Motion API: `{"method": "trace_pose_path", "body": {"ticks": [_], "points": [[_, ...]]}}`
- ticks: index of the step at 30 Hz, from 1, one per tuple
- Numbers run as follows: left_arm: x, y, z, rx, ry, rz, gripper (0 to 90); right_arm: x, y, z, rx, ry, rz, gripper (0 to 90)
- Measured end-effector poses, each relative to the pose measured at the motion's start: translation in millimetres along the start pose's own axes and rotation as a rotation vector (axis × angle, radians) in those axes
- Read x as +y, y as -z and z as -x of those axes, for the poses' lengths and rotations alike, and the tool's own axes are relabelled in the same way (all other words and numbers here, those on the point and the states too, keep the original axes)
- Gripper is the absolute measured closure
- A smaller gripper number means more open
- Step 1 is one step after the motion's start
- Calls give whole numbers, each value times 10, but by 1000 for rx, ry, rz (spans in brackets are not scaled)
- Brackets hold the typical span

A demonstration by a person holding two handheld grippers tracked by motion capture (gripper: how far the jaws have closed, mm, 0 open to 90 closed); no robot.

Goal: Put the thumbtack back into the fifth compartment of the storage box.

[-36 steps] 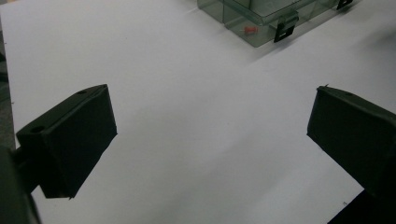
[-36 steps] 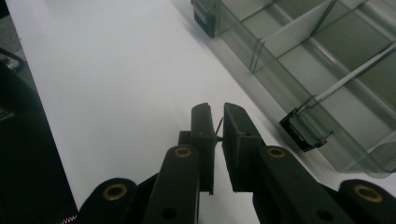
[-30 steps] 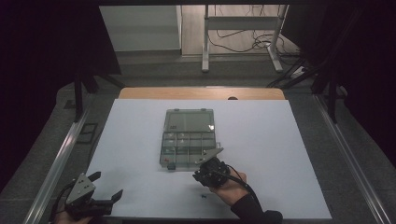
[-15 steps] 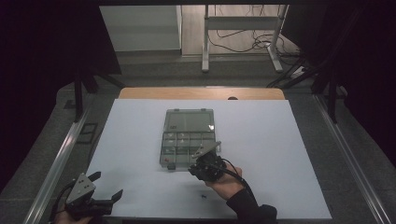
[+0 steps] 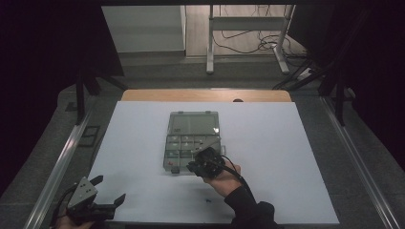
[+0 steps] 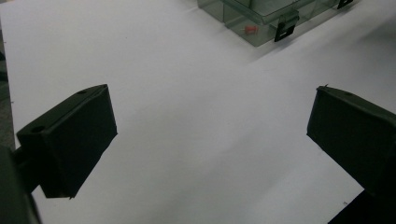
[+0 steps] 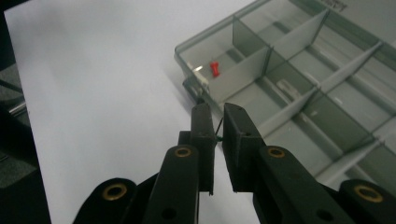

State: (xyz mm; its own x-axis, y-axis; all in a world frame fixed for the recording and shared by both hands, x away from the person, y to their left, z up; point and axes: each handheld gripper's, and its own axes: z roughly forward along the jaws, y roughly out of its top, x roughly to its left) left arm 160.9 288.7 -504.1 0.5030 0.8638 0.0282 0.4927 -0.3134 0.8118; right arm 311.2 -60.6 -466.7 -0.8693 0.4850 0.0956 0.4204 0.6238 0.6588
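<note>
One green pin (image 7: 218, 132) sits clamped in my right tool (image 7: 215, 122), so I should clear the organizer box (image 7: 299, 88) wall before releasing, left tool (image 6: 210, 135) idle and apart

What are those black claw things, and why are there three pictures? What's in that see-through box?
A person sits at a table and holds a pinching tool, called a gripper, in each hand. One picture comes from a camera up high, looking down on the white table top. The other two come from little cameras riding on the grippers, so you look along their black jaws.

The left gripper rests near the table's corner with its jaws wide apart, holding nothing. The right gripper has its jaws nearly together, pinching something thin like a pin, with a bit of green; it is too small to be sure. It is right at the edge of the clear box.

The box is open and split into little compartments. In a corner one lies a small red pushpin.
</note>
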Motion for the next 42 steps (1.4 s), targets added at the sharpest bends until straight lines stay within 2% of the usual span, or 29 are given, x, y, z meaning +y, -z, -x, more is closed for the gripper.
{"method": "trace_pose_path", "body": {"ticks": [31,42], "points": [[-3,0,-7,-8,3,4,18,422,-368,24,-19,29,30,822],[-2,0,-4,-9,-2,2,18,533,-555,-18,-26,63,4,821]]}}
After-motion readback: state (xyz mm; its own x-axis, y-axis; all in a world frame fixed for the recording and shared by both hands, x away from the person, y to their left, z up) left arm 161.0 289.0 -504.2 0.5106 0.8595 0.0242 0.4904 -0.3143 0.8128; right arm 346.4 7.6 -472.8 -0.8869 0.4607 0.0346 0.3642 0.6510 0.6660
